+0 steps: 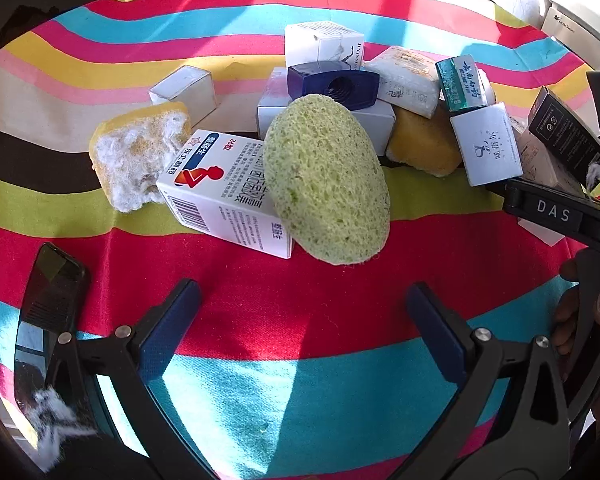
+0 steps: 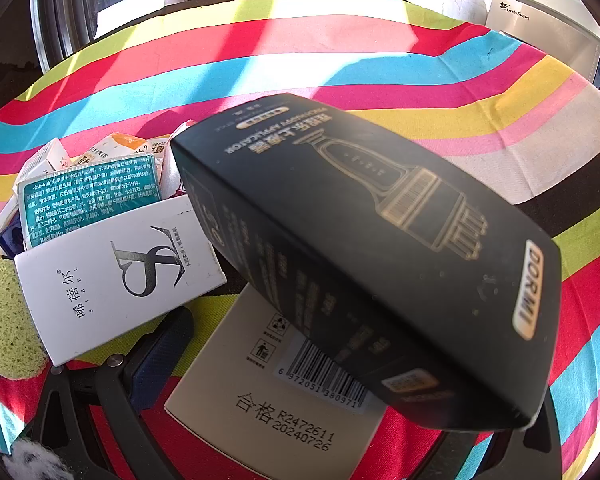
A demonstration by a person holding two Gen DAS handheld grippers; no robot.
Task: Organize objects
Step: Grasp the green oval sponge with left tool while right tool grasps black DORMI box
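Note:
A pile of small boxes and sponges lies on a striped cloth. In the left wrist view a green oval sponge (image 1: 328, 184) leans on a white medicine box (image 1: 224, 196), with a yellow sponge (image 1: 138, 156) to the left and a dark blue cap (image 1: 334, 84) behind. My left gripper (image 1: 304, 324) is open and empty, just short of the green sponge. In the right wrist view a black DORMI box (image 2: 364, 256) fills the frame above a beige box (image 2: 276, 396). Only the left finger (image 2: 160, 356) of the right gripper shows; the black box hides the other.
A white Sibel box (image 2: 116, 276) and a teal box (image 2: 90, 196) lie left of the black box. More white boxes (image 1: 486, 144) and an orange sponge (image 1: 424, 142) sit in the pile. A white appliance (image 2: 540, 28) stands beyond the table's far right edge.

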